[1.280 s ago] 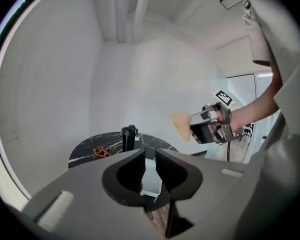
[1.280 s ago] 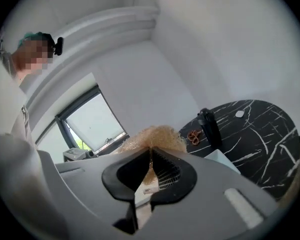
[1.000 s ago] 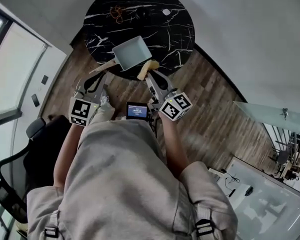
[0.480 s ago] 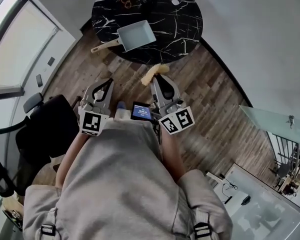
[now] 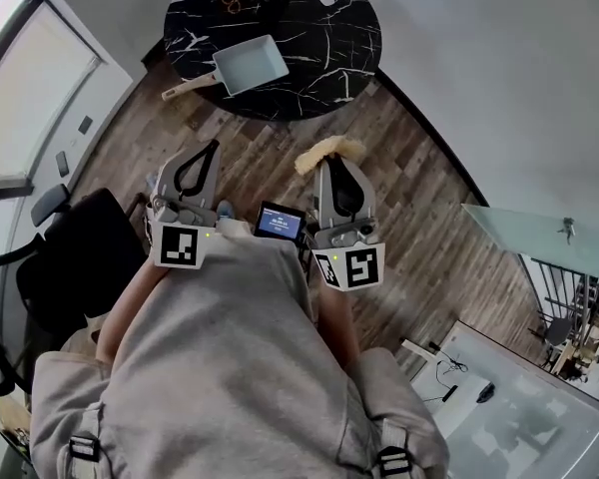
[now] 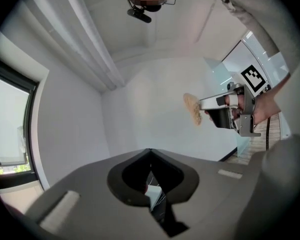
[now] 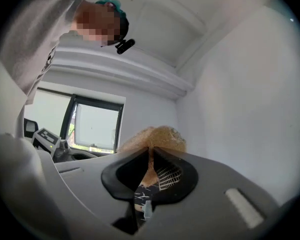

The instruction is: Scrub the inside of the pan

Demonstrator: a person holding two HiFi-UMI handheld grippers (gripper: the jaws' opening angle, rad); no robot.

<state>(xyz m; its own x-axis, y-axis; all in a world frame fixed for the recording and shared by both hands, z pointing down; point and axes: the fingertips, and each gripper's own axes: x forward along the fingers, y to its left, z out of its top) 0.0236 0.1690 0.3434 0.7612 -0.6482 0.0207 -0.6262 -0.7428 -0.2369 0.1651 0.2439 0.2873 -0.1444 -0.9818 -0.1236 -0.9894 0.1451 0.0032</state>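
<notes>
The left gripper [image 5: 212,148] is held up in front of the person. Its two jaws are pressed together with nothing between them.

Up from it, at about 12 o'clock, the grey pan [image 5: 250,65] sits on the round black table [image 5: 329,68], near the table's 9 o'clock side. Its handle [image 5: 185,86] pokes out toward 8 o'clock, past the table's edge. The pan is well apart from both tools. Nothing is touching it.

A small screen [image 5: 279,222] sits between the two tools, at the person's chest.

The right gripper [image 5: 331,164] is pinching a fluffy yellow scrubber [image 5: 327,151]. The scrubber puffs out past the tips at 12 o'clock, over the wood floor [image 5: 419,218].

I think no scrubbing is going on right now, because the scrubber is far from the pan. I cannot tell if the pan is clean. To scrub, the person would need to step close. The left jaws would open and take the handle so the pan does not slide. Then the scrubber would go down inside the pan and rub its bottom and walls.
</notes>
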